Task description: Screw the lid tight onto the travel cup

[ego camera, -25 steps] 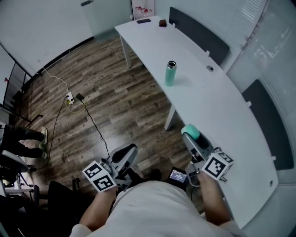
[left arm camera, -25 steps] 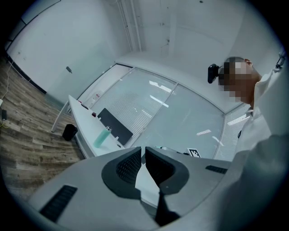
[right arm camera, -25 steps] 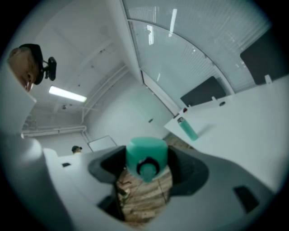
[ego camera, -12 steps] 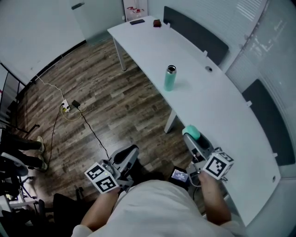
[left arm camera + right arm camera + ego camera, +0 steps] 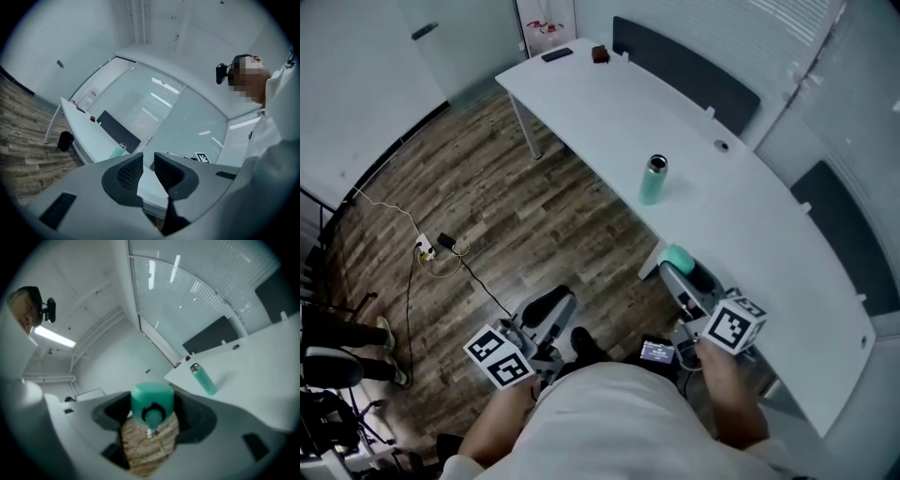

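The green travel cup (image 5: 654, 178) stands upright on the long white table (image 5: 750, 244), its steel mouth bare; it also shows small in the left gripper view (image 5: 118, 151) and the right gripper view (image 5: 203, 378). My right gripper (image 5: 680, 265) is shut on the green lid (image 5: 152, 399), held over the table's near edge, well short of the cup. My left gripper (image 5: 558, 302) hangs over the wooden floor by my body. Its jaws (image 5: 148, 164) are opening, a narrow gap apart, with nothing between them.
A dark phone (image 5: 557, 54) and a small brown object (image 5: 600, 53) lie at the table's far end. Dark panels (image 5: 684, 66) stand behind the table. A power strip with cables (image 5: 431, 248) lies on the floor. A black bin (image 5: 65, 140) sits under the table.
The head view has swung, so the table and cup sit further right and lower in frame. The right gripper with the lid has shifted slightly toward the cup. The left gripper stays low.
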Action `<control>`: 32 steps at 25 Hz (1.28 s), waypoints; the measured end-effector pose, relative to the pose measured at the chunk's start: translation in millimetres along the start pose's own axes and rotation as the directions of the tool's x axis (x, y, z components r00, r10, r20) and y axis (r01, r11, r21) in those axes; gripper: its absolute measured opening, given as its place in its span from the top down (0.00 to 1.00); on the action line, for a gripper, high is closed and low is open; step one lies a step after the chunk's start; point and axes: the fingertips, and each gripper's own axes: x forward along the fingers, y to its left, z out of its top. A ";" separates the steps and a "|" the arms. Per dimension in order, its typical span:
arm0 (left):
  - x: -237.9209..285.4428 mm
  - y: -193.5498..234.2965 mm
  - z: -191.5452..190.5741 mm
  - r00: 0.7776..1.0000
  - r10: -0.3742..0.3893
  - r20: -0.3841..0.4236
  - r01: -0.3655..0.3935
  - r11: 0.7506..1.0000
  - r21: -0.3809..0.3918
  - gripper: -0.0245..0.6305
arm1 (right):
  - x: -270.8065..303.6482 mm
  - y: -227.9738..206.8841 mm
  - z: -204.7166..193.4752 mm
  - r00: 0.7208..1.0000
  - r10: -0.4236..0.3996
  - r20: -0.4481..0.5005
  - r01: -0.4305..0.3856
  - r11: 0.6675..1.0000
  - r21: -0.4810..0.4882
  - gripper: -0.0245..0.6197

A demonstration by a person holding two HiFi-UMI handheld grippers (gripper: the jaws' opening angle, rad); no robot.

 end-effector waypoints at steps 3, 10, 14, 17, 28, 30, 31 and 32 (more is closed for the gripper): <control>-6.7 18.5 12.9 1.000 -0.026 -0.015 0.026 1.000 -0.007 0.84 | 18.9 6.8 -4.5 1.000 -0.023 0.012 0.023 1.000 0.002 0.49; -9.1 51.3 28.0 0.994 -0.086 -0.073 0.085 0.996 -0.022 0.84 | 53.0 13.6 -7.3 0.996 -0.068 0.051 0.067 0.998 0.013 0.49; -5.4 59.8 27.2 0.988 -0.117 -0.096 0.115 0.993 -0.031 0.83 | 58.7 8.6 -12.7 0.993 -0.105 0.057 0.104 0.994 0.022 0.49; 7.0 63.6 26.1 0.983 -0.145 -0.114 0.141 0.989 -0.046 0.83 | 63.8 2.3 -10.7 0.990 -0.124 0.061 0.122 0.992 0.027 0.49; 79.8 58.5 19.9 0.964 -0.227 -0.141 0.224 0.974 -0.040 0.77 | 75.6 -45.5 19.9 0.990 -0.134 0.041 0.133 0.991 0.024 0.49; 95.8 57.0 19.1 0.962 -0.229 -0.150 0.227 0.973 -0.035 0.77 | 77.0 -53.1 29.1 0.990 -0.132 0.040 0.131 0.991 0.030 0.49; 103.4 56.1 18.5 0.960 -0.231 -0.157 0.229 0.973 -0.034 0.77 | 77.5 -56.3 33.6 0.991 -0.130 0.040 0.129 0.991 0.032 0.49; 110.7 55.1 17.8 0.959 -0.234 -0.163 0.231 0.972 -0.034 0.77 | 77.9 -59.6 37.6 0.991 -0.128 0.040 0.126 0.991 0.033 0.49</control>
